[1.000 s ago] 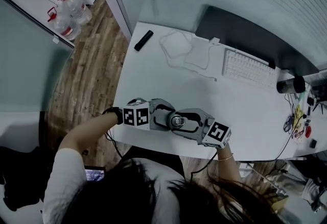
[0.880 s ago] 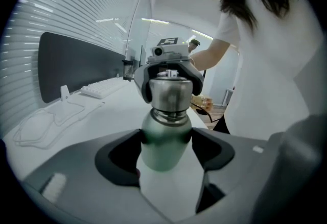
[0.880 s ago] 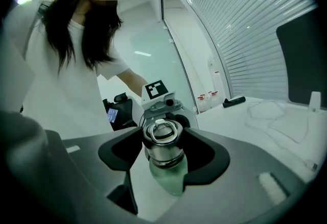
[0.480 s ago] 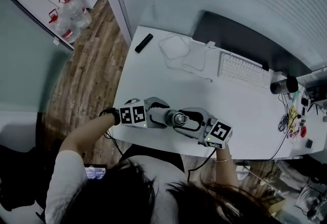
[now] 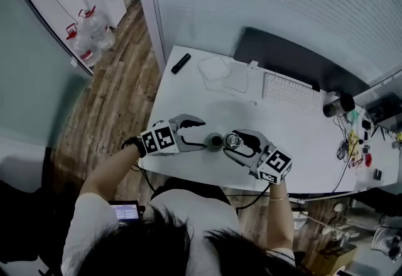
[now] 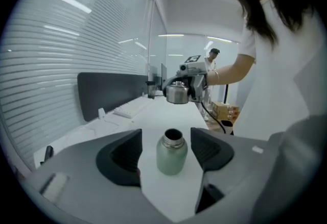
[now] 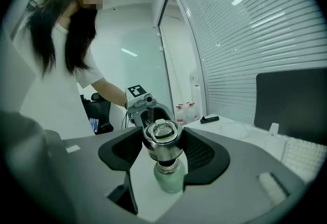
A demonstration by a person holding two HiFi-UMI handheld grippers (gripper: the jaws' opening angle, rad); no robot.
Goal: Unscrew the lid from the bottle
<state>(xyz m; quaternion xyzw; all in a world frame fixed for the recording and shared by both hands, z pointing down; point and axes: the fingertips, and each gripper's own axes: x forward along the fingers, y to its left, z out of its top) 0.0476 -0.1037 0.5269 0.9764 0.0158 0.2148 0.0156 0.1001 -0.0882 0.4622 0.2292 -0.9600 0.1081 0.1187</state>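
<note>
**Lid Clear of the Bottle, Gripped by the Right Claw**

The green bottle stood upright on the white tabletop, its mouth open. It sat between the jaws of the left claw. Those jaws were spread wide and had just drawn in slightly, but neither pad touched the bottle.

The right claw pinched the shiny metal lid by its sides and held it above the tabletop, just beside the bottle.

The lid looked rigid and smooth, so probably slippery. A firm squeeze on its round wall would suit better than a hold on the top ring. The small bottle seemed light enough to tip, so it was best held by its body below the neck.
</note>
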